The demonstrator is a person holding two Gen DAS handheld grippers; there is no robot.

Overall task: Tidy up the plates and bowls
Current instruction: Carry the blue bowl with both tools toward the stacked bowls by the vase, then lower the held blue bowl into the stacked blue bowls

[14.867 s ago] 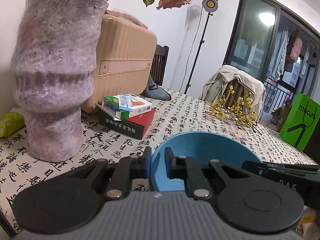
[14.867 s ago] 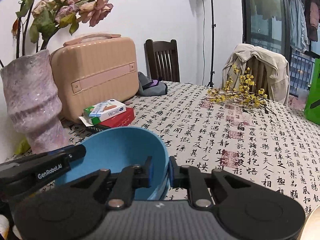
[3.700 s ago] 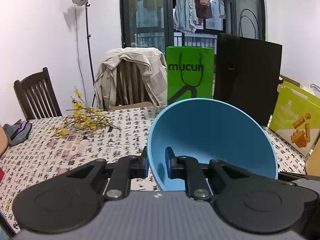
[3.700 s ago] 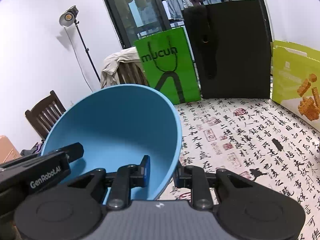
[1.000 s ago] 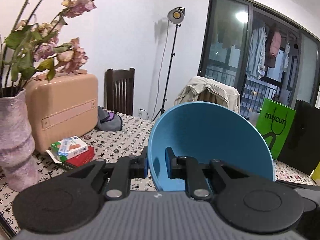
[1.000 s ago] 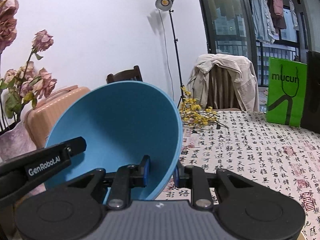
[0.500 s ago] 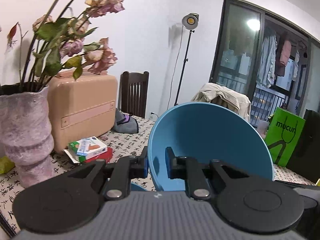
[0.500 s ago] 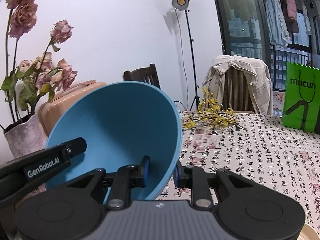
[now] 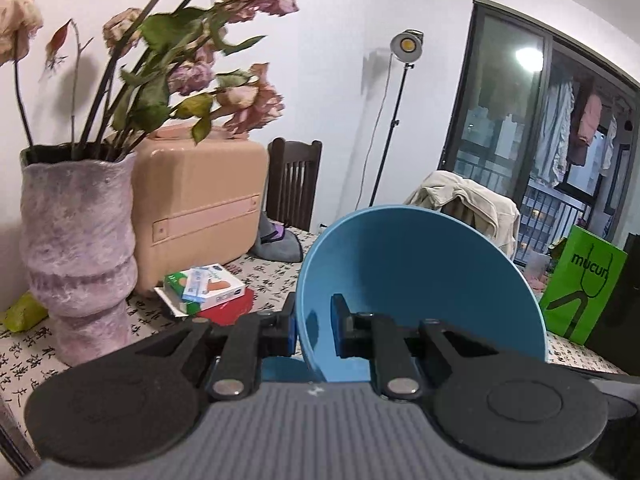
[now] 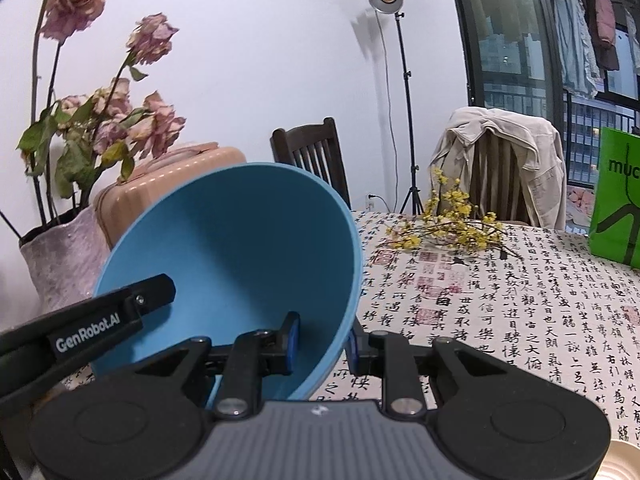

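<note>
While the blue bowl (image 9: 420, 280) hangs tilted above the calligraphy tablecloth (image 10: 520, 300), I have both grippers clamped on its rim: my left gripper (image 9: 314, 326) pinches the left edge, my right gripper (image 10: 322, 342) the right edge, beside the vase (image 9: 78, 248).

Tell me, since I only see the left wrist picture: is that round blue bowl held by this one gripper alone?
Observer: No. The right gripper also clamps the round blue bowl, one finger inside the rim and one outside.
Visitor: What's on the table behind it?
Observer: A sprig of small yellow flowers lies on the calligraphy-print tablecloth.
Visitor: Any other dishes?
Observer: A cream ridged rim peeks in at the bottom right corner. I cannot tell whether it is a plate or a bowl.
</note>
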